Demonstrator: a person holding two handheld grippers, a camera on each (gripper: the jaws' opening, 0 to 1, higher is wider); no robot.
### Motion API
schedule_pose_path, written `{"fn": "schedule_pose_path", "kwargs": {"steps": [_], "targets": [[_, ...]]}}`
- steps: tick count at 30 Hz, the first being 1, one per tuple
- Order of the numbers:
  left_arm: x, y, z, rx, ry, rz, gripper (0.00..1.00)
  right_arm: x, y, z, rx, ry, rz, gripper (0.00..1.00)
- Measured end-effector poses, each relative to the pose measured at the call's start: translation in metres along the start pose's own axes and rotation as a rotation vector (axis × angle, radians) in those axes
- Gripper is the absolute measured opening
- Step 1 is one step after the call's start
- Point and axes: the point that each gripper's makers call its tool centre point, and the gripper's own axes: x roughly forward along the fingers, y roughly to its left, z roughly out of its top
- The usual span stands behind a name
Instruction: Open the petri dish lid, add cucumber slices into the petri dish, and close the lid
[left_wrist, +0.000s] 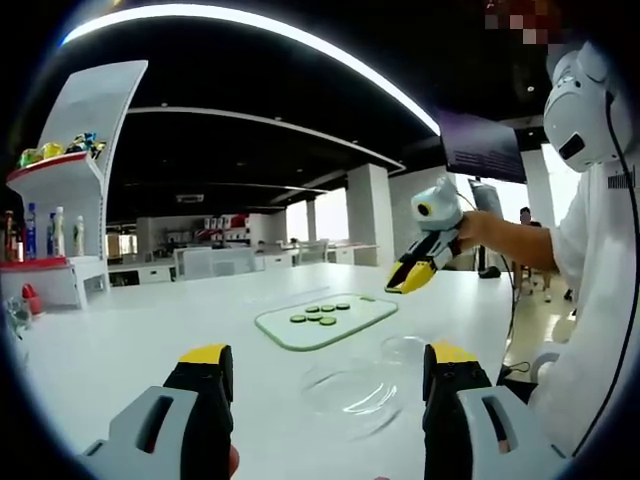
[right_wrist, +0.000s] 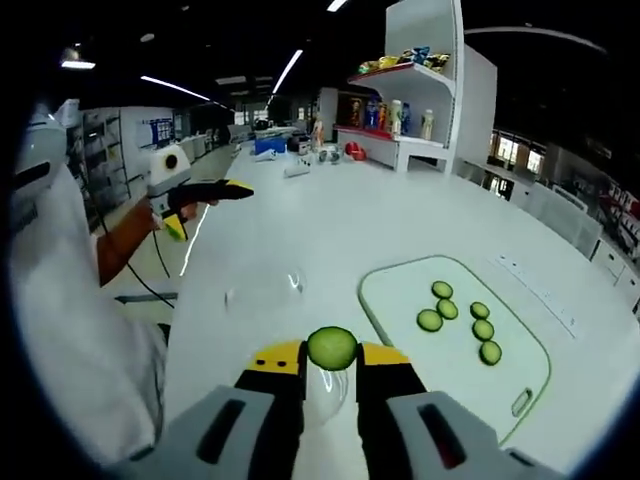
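Observation:
My right gripper (right_wrist: 332, 356) is shut on a green cucumber slice (right_wrist: 332, 347), held above the white table. In the left gripper view it (left_wrist: 410, 279) hangs in a person's hand over the table's far right. A clear cutting board (right_wrist: 400, 300) to its right carries several more slices (right_wrist: 447, 309); the board (left_wrist: 280, 330) and its slices (left_wrist: 314, 315) lie mid-table. Two clear round petri pieces lie in front of my open left gripper (left_wrist: 328, 365): a larger one (left_wrist: 350, 392) and a smaller one (left_wrist: 405, 347). I cannot tell which is the lid. The left gripper (right_wrist: 205, 207) is also seen at left.
A white shelf unit (left_wrist: 75, 190) with bottles and snack packs stands at the table's far end, seen too as the shelf (right_wrist: 415, 100). A person in white (left_wrist: 600, 300) stands at the table's side. A dark monitor (left_wrist: 482, 146) hangs behind.

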Motion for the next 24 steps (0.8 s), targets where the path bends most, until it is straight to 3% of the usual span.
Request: {"fn": "schedule_pose_path", "kwargs": {"steps": [24], "targets": [[0.003,-0.009,-0.007,-0.016,0.009,-0.017,0.79,0.023,0.025,-0.032,0.011,0.058,0.065,0.19]]}}
